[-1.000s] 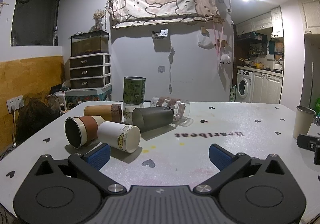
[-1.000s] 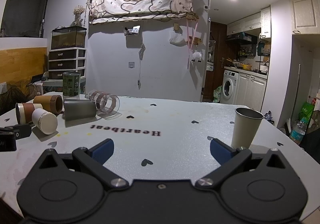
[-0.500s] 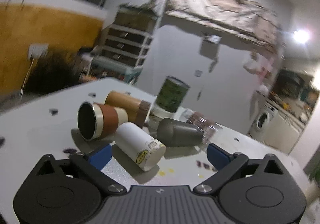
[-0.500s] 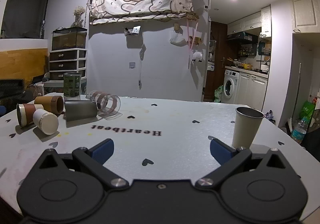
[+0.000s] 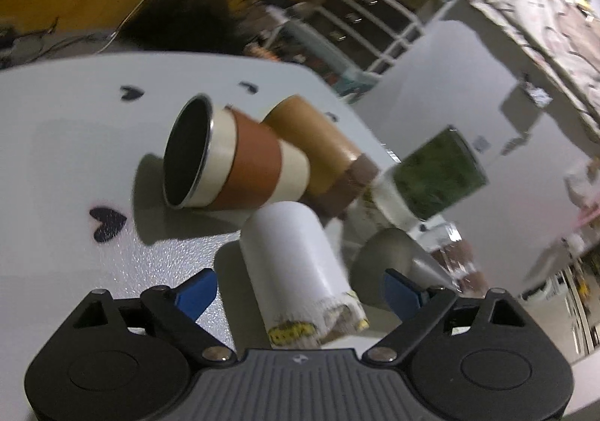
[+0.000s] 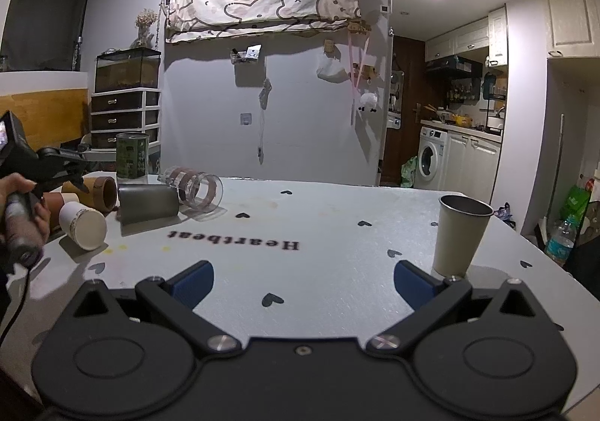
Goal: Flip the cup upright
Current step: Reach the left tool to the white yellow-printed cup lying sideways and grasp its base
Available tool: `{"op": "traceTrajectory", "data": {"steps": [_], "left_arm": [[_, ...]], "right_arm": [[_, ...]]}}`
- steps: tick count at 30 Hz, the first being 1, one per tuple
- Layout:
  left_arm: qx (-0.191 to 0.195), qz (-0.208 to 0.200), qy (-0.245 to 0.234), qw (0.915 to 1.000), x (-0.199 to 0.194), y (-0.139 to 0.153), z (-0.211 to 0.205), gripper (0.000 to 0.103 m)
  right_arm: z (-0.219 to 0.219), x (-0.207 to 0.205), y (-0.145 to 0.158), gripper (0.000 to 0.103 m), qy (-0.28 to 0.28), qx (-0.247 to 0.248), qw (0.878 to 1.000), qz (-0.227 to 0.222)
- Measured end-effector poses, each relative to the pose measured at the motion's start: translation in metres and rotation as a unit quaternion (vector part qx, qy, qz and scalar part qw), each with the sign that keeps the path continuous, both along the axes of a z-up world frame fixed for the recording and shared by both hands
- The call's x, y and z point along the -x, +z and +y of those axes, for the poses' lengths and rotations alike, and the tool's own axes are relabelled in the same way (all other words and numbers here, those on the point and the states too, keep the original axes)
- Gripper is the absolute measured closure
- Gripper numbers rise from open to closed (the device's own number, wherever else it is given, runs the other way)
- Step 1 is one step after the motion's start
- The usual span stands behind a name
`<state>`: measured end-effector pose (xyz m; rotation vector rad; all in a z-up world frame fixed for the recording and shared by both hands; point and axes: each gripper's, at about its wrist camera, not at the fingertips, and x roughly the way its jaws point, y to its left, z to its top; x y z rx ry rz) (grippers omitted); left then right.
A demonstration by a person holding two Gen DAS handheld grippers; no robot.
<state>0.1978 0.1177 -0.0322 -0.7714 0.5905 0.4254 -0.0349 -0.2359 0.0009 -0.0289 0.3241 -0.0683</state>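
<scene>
Several cups lie on their sides on the white table. A white cup lies between the open fingers of my left gripper, not squeezed. Behind it lie a cream cup with a brown band, a tan cup and a grey cup. In the right wrist view the white cup, the grey cup and a clear glass lie at the left, where my left gripper hovers. My right gripper is open and empty above the table.
A green tin stands upright behind the fallen cups. A beige metal cup stands upright near the right fingertip of my right gripper. The table edge curves close behind the cream cup in the left wrist view. Drawers stand beyond the table.
My left gripper has swung left, tilted and moved down onto the cup pile, so the white cup now sits between its fingers. My right gripper has not moved.
</scene>
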Motion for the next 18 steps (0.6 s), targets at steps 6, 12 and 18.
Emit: {"op": "traceTrajectory", "data": {"steps": [6, 12, 18], "left_arm": [[0.005, 0.032, 0.012, 0.9994, -0.013, -0.013, 0.002, 0.014], [0.047, 0.027, -0.051, 0.9972, -0.005, -0.016, 0.000, 0.038], [0.045, 0.036, -0.165, 0.9847, 0.027, -0.015, -0.025, 0.039]], "right_arm": [[-0.001, 0.004, -0.001, 0.000, 0.000, 0.000, 1.000, 0.000], [-0.003, 0.002, -0.001, 0.000, -0.001, -0.001, 1.000, -0.004], [-0.006, 0.003, -0.004, 0.000, -0.003, -0.007, 1.000, -0.005]]}}
